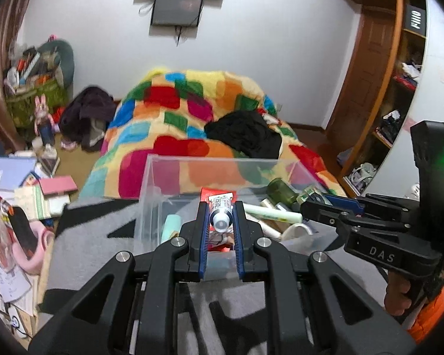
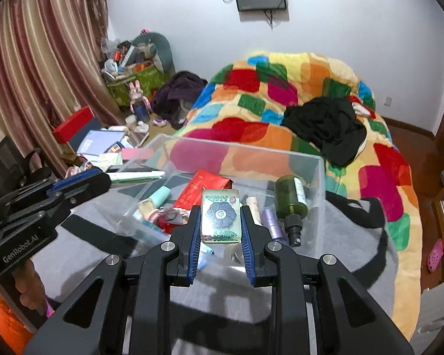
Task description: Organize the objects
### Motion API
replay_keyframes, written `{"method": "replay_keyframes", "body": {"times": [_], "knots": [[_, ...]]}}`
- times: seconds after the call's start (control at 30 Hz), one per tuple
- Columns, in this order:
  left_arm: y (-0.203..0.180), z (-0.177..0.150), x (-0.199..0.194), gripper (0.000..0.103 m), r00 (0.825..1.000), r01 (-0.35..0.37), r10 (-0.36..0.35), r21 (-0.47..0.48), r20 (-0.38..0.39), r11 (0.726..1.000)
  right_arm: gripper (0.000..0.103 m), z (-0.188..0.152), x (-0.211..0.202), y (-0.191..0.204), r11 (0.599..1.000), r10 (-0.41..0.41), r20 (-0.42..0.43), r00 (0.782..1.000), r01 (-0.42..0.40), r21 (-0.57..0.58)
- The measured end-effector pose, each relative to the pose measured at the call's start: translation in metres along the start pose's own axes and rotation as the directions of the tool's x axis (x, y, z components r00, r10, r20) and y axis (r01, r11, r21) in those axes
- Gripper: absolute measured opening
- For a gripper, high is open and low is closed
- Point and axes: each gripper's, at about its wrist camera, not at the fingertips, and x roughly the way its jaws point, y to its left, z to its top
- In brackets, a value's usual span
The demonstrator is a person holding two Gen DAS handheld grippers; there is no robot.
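A small white tube (image 1: 221, 211) with a rounded cap sits clamped between the blue pads of the left gripper (image 1: 221, 207), cap end facing the camera, held above the clear plastic box (image 1: 162, 183). The right gripper (image 2: 221, 211) pinches a flat green tin (image 2: 221, 216) with a flower pattern on its lid, also held over the box, near its front wall. Both grippers tilt downward toward the box, side by side; each shows at the edge of the other's view, and fingers of a hand (image 1: 399, 298) wrap the right gripper's handle beside an orange sleeve.

Inside the box lie one dark green spray bottle (image 2: 291, 199), one red packet (image 2: 202, 189), one pale mint bottle (image 2: 159, 195) and one purple tube (image 2: 272, 223), with other small items too jumbled to count. The box stands on a grey and black blanket (image 2: 355, 251), with a colourful patchwork quilt (image 2: 281, 94) behind it and one black garment (image 2: 325, 127) lying on that.
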Motion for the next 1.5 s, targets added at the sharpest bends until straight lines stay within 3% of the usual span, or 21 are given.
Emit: {"method": "replay_keyframes", "body": {"times": [0.37,0.53,0.77,0.9,0.97,1.13,1.3,1.5], "knots": [[0.005,-0.009,0.04,0.015,0.994,-0.012,0.008,-0.037,-0.107,0.999,0.022,0.0,0.048,0.011,0.999,0.003,-0.102,0.995,-0.008,-0.046],[0.004,-0.009,0.033,0.017,0.996,-0.008,0.005,-0.032,-0.092,0.999,0.028,-0.003,0.043,0.012,0.998,0.005,-0.101,0.995,-0.012,-0.061],[0.001,-0.011,0.017,0.041,0.998,-0.025,0.023,-0.019,-0.062,1.0,0.03,-0.008,0.014,0.009,0.998,0.001,-0.05,0.999,-0.004,-0.056],[0.0,-0.015,0.004,0.063,0.998,-0.046,0.045,-0.018,-0.033,0.999,0.045,-0.013,-0.004,0.01,0.998,-0.02,-0.013,1.0,0.019,-0.065],[-0.001,-0.017,-0.004,0.068,0.998,-0.055,0.055,-0.017,-0.019,0.998,0.051,-0.017,-0.015,0.009,0.997,-0.03,0.014,0.999,0.031,-0.064],[-0.005,-0.023,-0.02,0.079,0.997,-0.082,0.081,0.011,0.014,0.997,0.064,-0.025,-0.036,0.009,0.998,-0.043,0.059,0.997,0.046,-0.051],[-0.013,-0.033,-0.037,0.094,0.991,-0.115,0.113,0.037,0.071,0.993,0.069,-0.032,-0.048,0.01,0.998,-0.044,0.092,0.995,0.048,-0.04],[-0.018,-0.044,-0.043,0.097,0.989,-0.123,0.118,0.049,0.088,0.991,0.071,-0.045,-0.057,0.015,0.998,-0.036,0.113,0.993,0.04,-0.04]]}}
